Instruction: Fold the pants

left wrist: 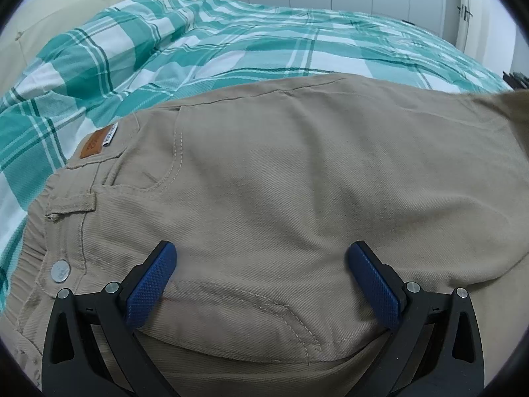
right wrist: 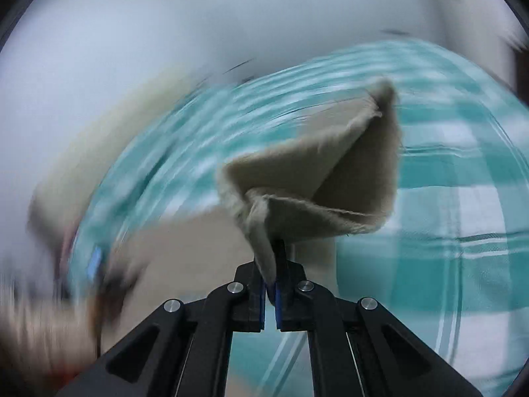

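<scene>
Right now the pants (left wrist: 281,198) lie spread on a bed covered by a green-and-white checked blanket (left wrist: 231,53), waistband end nearest the left gripper (left wrist: 261,264). That gripper hovers just above the hip area with its blue pads (left wrist: 148,284) spread wide, one on each side of a front pocket seam, pinching nothing. The metal button (left wrist: 60,270) and the leather brand patch (left wrist: 94,144) sit off toward the left side of its view, so the cloth's long axis runs away from the waistband toward the right of that picture.

The right gripper (right wrist: 271,294) is pressed together on a hem (right wrist: 310,172), apparently the end of a leg, which stands up from the closed fingers as a folded peak of tan cloth. The background in this view is heavily smeared, so exactly where the hem hangs over the bed is hard to tell.

The fold seems to turn on this: the lifted leg end is at the far end from the waistband, and it likely has to travel along the long axis toward the left gripper. The right hand owns that move; the left is better placed to hold the waist flat.
</scene>
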`<control>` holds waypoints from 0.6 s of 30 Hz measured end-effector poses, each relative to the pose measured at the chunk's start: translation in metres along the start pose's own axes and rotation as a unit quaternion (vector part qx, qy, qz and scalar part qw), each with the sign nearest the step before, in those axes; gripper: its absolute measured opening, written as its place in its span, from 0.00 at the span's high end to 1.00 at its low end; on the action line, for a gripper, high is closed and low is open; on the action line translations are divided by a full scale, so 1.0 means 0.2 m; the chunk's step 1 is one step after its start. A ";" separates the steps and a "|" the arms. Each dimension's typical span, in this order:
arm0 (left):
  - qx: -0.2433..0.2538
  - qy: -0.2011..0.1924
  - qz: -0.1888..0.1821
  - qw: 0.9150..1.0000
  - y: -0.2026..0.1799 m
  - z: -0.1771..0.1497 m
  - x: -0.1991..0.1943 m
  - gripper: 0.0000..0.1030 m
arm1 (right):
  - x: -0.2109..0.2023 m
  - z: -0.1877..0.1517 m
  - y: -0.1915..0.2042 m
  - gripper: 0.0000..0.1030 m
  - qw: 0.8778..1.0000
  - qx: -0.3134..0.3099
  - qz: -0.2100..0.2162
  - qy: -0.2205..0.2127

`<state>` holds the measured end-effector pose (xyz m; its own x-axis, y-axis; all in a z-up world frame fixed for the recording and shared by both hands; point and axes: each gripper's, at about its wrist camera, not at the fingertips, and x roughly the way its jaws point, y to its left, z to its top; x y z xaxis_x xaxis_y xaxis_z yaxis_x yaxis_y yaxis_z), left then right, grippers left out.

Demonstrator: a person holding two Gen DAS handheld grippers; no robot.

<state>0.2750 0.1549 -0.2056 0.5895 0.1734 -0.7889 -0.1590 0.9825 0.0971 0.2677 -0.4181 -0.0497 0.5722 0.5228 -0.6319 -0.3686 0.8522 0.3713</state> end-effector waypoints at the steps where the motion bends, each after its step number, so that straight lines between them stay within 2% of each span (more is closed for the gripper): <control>1: 0.001 0.001 0.001 1.000 0.00 0.00 0.00 0.01 | -0.11 -0.11 0.11 0.96 0.999 -0.040 0.004 0.022; 3: 0.004 0.004 0.005 1.000 -0.01 0.01 0.00 0.01 | -0.23 -0.29 0.13 0.96 0.997 -0.057 -0.020 0.050; 4: 0.006 0.006 0.007 1.000 -0.01 0.01 0.00 0.01 | -0.30 -0.40 0.07 0.89 0.995 -0.037 -0.066 0.063; 5: 0.009 0.010 0.010 1.000 -0.01 0.02 0.00 0.01 | -0.33 -0.46 -0.02 0.74 0.992 -0.009 -0.103 0.067; 6: 0.010 0.015 0.012 1.000 -0.01 0.03 0.00 0.01 | -0.37 -0.55 -0.14 0.32 0.982 0.040 -0.168 0.077; 7: 0.010 0.021 0.013 1.000 -0.01 0.03 -0.01 0.01 | -0.42 -0.64 -0.25 0.12 0.964 0.082 -0.236 0.088; 9: 0.008 0.045 0.018 0.999 -0.01 0.06 -0.04 0.01 | -0.53 -0.77 -0.38 0.17 0.933 0.138 -0.320 0.094; 10: 0.002 0.058 0.020 0.998 0.00 0.07 -0.07 0.01 | -0.59 -0.82 -0.41 0.18 0.918 0.170 -0.348 0.085; 11: -0.007 0.067 0.018 0.998 0.01 0.06 -0.12 0.01 | -0.66 -0.86 -0.39 0.18 0.911 0.200 -0.356 0.059; 13: -0.031 0.066 -0.028 0.997 0.01 0.00 -0.25 0.01 | -0.73 -0.90 -0.27 0.18 0.914 0.225 -0.337 0.006; 15: -0.034 0.055 -0.082 0.995 -0.02 -0.08 -0.40 0.01 | -0.73 -0.91 -0.04 0.18 0.931 0.221 -0.288 -0.035; 17: -0.006 0.047 -0.113 0.992 -0.11 -0.21 -0.52 0.01 | -0.68 -0.92 0.14 0.18 0.952 0.233 -0.191 -0.054; 18: 0.011 0.052 -0.121 0.991 -0.15 -0.25 -0.53 0.01 | -0.66 -0.95 0.22 0.18 0.960 0.243 -0.128 -0.059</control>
<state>0.1776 0.1038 -0.1553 0.5225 -0.0745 -0.8494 -0.0042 0.9959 -0.0899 0.0365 -0.4543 -0.0800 0.6877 0.2687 -0.6744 0.1646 0.8471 0.5053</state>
